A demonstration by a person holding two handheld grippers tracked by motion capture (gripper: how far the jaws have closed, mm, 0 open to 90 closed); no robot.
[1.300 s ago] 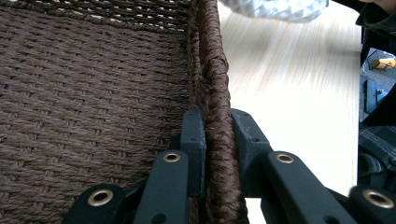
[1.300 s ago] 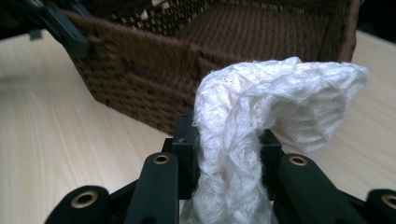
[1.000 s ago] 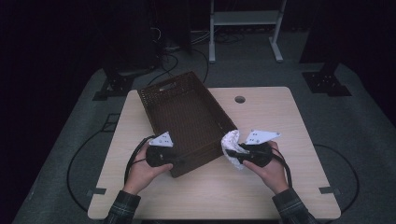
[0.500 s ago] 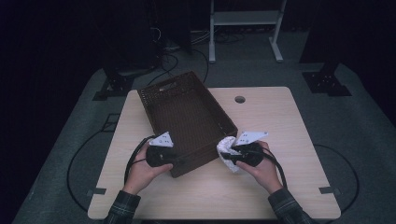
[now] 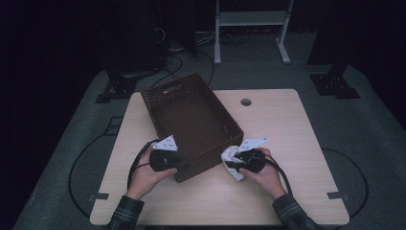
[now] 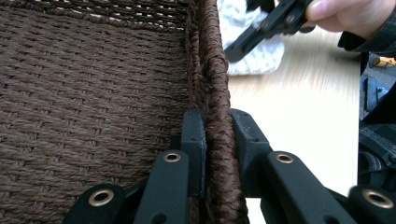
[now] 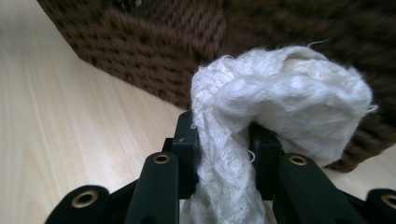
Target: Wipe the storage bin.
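Clamping: left fingers (image 6: 217, 154) on basket rim (image 6: 212, 70) | right fingers (image 7: 224, 144) on white cloth (image 7: 280, 102) beside basket wall | bare table (image 5: 287, 124) rightward

Legible text: none. No label, brand, number or sign can be read on any item in these views.

In the high view we see a dim room: light falls from above on the table (image 5: 287, 124), while the far floor and corners sink into black and detail is soft and grainy. Both gripper views are brighter, the tabletop pale. In the right gripper view the basket (image 7: 154, 42) is blurred; the cloth (image 7: 280, 98) is sharper.
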